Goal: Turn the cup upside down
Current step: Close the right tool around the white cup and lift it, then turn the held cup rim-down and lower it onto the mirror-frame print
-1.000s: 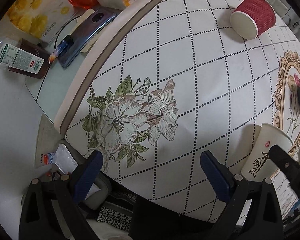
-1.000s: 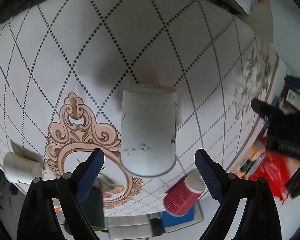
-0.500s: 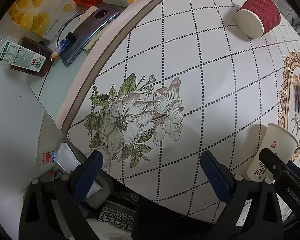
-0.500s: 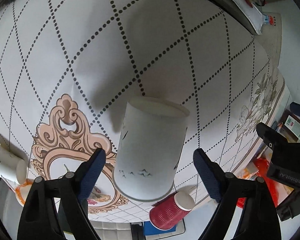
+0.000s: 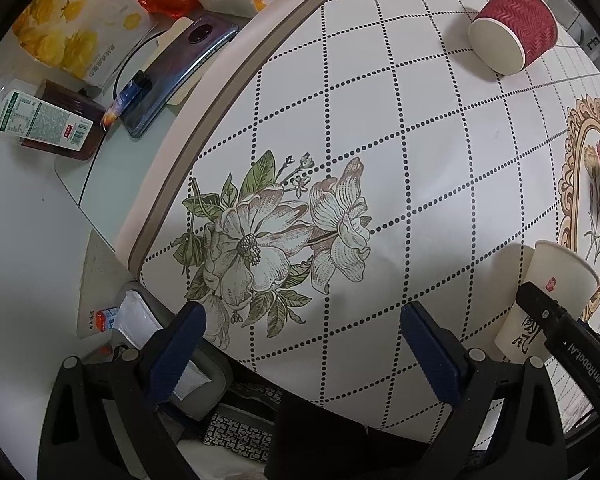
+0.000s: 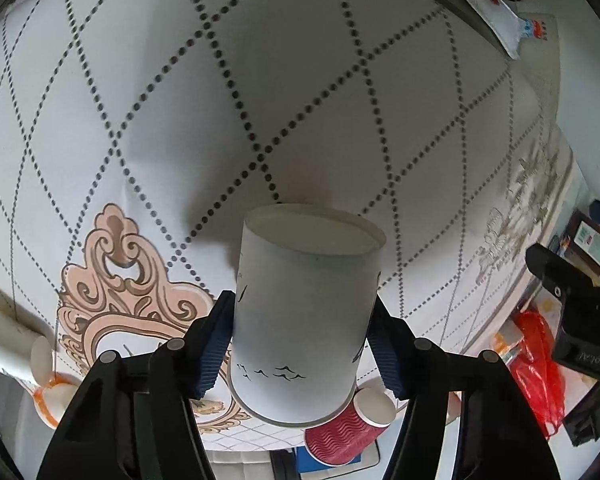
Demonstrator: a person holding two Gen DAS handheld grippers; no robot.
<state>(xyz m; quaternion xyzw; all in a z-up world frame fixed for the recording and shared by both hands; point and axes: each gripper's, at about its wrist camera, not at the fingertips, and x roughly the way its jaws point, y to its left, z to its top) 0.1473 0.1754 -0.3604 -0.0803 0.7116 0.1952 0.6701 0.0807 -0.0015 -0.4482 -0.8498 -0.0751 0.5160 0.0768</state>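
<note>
A white paper cup (image 6: 304,312) with small black bird marks fills the centre of the right wrist view, its closed base toward the table. My right gripper (image 6: 302,350) is shut on its sides near the rim. The cup also shows at the right edge of the left wrist view (image 5: 548,296), with the right gripper's black finger across it. My left gripper (image 5: 304,350) is open and empty above the tablecloth's printed flower (image 5: 268,240), near the table's edge.
A red ribbed cup (image 5: 512,40) lies on its side at the far right; it also shows in the right wrist view (image 6: 348,432). A white cup (image 6: 8,348) lies on its side at the left. A phone (image 5: 176,72), tissue packs and a bottle crowd a side table.
The right gripper has closed its fingers onto the white cup, which now fills more of its view. The left gripper has barely moved.
</note>
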